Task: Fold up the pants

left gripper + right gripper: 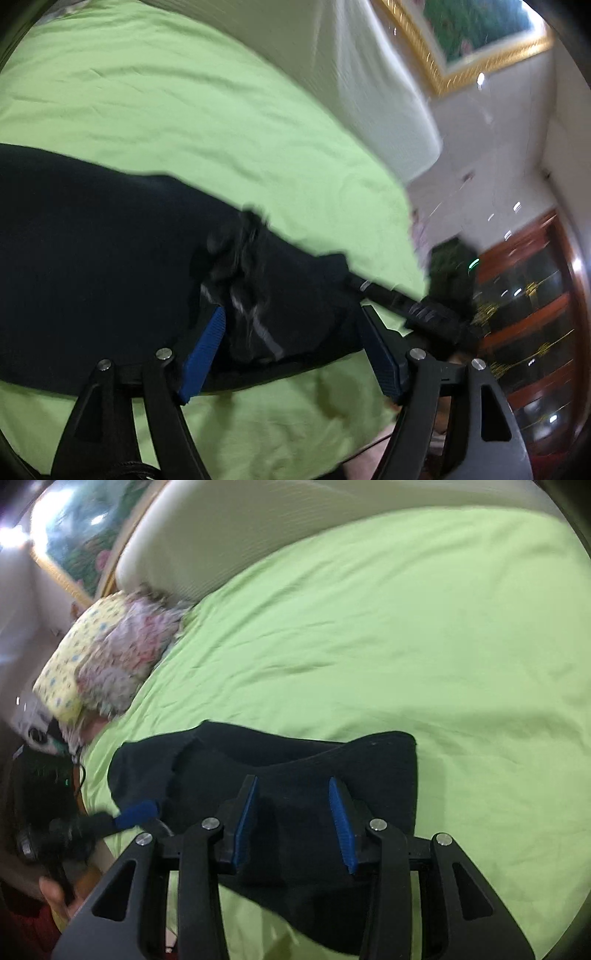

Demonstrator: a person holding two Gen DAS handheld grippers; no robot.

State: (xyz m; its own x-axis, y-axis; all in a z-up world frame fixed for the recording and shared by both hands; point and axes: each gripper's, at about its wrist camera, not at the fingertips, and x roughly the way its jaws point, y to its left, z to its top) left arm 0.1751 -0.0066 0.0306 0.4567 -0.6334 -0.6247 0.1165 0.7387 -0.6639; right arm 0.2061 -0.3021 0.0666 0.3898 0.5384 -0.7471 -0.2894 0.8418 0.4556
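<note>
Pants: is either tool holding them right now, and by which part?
Neither. Both the left tool and the right tool are open over the dark pants, which lie on the green sheet. Nothing is clamped.

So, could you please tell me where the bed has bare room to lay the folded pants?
Bare green sheet stretches between the pants and the headboard. It is crowded by the pillows at the bed's edge.
</note>
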